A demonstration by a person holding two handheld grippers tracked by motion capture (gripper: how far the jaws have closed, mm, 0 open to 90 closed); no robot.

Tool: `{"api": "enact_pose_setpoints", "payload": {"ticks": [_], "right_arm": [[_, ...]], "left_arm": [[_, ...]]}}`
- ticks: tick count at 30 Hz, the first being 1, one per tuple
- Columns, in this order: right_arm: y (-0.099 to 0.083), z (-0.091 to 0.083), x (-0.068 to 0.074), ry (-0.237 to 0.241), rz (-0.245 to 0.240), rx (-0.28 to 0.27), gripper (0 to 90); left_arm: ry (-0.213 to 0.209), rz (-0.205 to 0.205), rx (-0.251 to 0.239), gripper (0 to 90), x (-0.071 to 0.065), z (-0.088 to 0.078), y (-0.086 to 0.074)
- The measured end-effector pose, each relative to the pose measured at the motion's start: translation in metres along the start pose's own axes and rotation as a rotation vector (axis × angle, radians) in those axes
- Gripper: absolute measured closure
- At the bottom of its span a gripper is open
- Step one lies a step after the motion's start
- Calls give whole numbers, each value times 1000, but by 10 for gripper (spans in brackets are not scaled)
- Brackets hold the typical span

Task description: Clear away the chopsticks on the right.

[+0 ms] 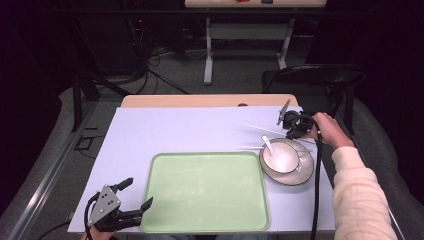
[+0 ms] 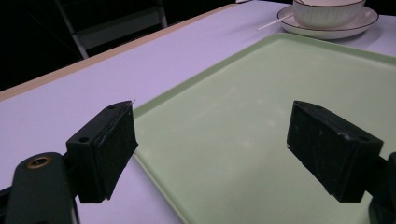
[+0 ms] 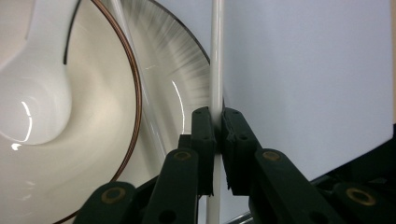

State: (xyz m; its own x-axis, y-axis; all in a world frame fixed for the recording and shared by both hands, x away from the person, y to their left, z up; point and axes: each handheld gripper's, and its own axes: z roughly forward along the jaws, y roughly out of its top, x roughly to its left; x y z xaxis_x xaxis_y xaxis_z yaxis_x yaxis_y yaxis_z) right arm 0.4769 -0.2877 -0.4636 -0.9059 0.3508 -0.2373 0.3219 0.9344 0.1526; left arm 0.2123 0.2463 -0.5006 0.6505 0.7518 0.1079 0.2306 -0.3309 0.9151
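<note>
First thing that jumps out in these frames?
The big green tray in the middle of the table, with nothing on it. To its right, a white bowl with a spoon sits on a saucer. Beside it the right gripper is shut on a white chopstick; the left gripper hangs open at the tray's near left corner.

The chopstick (image 3: 216, 70), spoon (image 3: 42, 93) and ribbed bowl (image 3: 105, 112) look glossy white like glazed ceramic, the green tray (image 2: 280, 93) matt plastic.

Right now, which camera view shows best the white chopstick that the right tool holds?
The right gripper view: the chopstick runs straight up, pinched between the right tool jaws. The high view shows it only as a thin white line. The left gripper view gives a faint sliver near the saucer.
</note>
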Motion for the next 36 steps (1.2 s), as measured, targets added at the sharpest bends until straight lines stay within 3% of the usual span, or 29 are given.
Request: {"api": "enact_pose_setpoints", "payload": {"ticks": [7,14,21,22,28,30,31,32,34,36], "right_arm": [[5,-21,6,-41,22,12,840],[3,-35,14,-62,85,-3,841],[6,-53,24,-75,201,-64,841],[7,-59,28,-86,235,-80,841],[11,-68,40,-78,305,-110,841],[13,-71,46,-78,338,-109,842],[14,-73,53,-68,375,-125,842],[14,-73,53,-68,375,-125,842],[17,-76,65,-65,427,-140,842],[19,-77,72,-64,449,-137,842]], "left_arm": [[0,-1,0,157,0,0,0],[6,-6,-2,157,0,0,0],[4,-4,1,157,0,0,0],[4,-4,1,157,0,0,0],[8,-11,-3,157,0,0,0],[8,-10,-5,157,0,0,0],[9,-12,-4,157,0,0,0],[9,-12,-4,157,0,0,0],[11,-12,-4,157,0,0,0],[10,-12,-4,157,0,0,0]]}}
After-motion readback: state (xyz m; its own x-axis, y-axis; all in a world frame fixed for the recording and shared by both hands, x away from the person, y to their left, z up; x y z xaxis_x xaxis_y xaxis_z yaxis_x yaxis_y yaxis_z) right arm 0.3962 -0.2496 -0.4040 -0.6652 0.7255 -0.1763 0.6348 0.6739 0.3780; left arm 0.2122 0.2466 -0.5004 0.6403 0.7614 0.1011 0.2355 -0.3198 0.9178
